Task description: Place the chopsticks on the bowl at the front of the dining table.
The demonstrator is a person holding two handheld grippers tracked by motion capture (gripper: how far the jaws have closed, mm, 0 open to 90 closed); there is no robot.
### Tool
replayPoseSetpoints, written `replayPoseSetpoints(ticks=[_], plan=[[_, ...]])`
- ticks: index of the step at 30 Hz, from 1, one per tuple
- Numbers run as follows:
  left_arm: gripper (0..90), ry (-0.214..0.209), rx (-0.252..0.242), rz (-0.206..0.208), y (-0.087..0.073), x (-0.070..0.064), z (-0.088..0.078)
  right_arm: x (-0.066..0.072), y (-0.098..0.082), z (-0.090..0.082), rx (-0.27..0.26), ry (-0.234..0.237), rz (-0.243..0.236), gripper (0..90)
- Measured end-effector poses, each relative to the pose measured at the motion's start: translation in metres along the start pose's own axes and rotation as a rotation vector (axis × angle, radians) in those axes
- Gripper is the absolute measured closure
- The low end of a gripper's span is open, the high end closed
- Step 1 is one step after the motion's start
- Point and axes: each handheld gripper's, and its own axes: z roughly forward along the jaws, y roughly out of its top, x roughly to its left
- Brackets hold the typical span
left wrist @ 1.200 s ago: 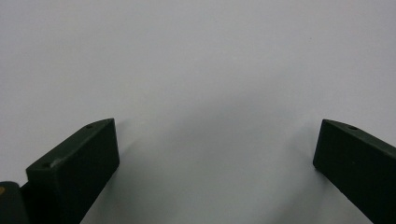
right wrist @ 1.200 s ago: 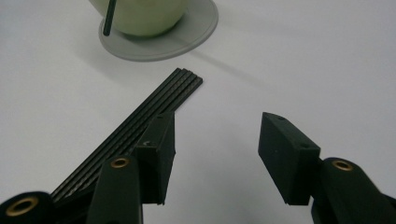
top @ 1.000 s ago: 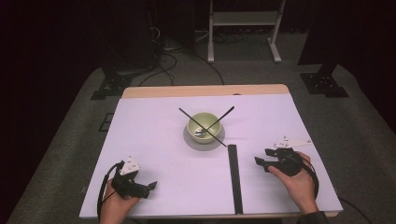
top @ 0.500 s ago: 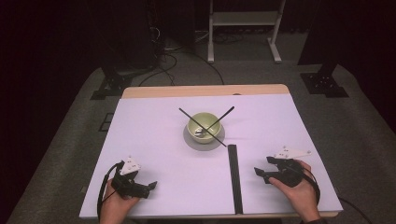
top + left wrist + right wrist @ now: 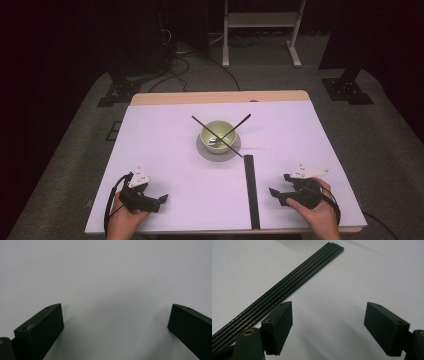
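Your right gripper (image 5: 276, 194) has slid toward the near edge of the surface (image 5: 170, 150) and sunk a little since a second ago, and its fingers (image 5: 278, 325) have just been opening; they now stand wide with nothing between them. Just beside it lies the black ribbed strip (image 5: 251, 190), long, flat and straight, pointing toward the green bowl (image 5: 218, 135). Your left gripper (image 5: 159, 201) has kept still, fingers (image 5: 42, 327) wide apart and empty.
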Motion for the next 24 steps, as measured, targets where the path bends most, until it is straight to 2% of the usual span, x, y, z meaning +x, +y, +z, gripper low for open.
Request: replayPoseSetpoints(ticks=[12, 24], plan=[[0.0, 0.0, 0.0, 0.0, 0.0, 0.0, 0.0, 0.012, 0.003, 0.016, 0.025, 0.034, -0.013, 18.6], [0.0, -0.001, 0.0, 0.0, 0.0, 0.0, 0.0, 0.025, 0.007, 0.023, 0.034, 0.056, -0.038, 18.5]])
